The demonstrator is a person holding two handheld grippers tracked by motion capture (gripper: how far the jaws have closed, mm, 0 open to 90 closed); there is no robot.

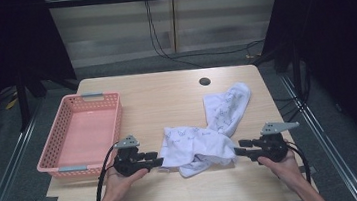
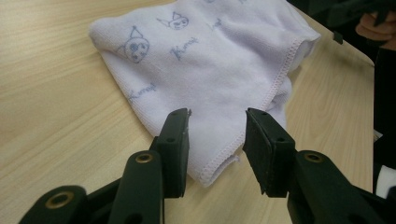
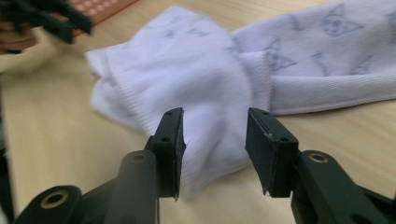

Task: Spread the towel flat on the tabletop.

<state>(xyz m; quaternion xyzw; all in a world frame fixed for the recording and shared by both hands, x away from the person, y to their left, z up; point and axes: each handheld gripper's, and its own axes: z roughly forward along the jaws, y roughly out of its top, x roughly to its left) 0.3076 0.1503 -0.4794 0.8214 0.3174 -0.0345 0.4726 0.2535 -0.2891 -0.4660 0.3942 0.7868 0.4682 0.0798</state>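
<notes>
Jaws of both grippers part-open at opposite ends of a crumpled towel.

Left gripper (image 2: 217,135) straddles the near hem corner without pinching; right gripper (image 3: 215,140) likewise brackets a fold. White towel (image 1: 210,132) stretches between them across the counter (image 1: 161,95), its tail trailing away; pink basket (image 1: 82,133) sits beyond the left hand.

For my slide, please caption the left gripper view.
Open left gripper aimed at the corner of a white printed towel on the wooden table.
</notes>
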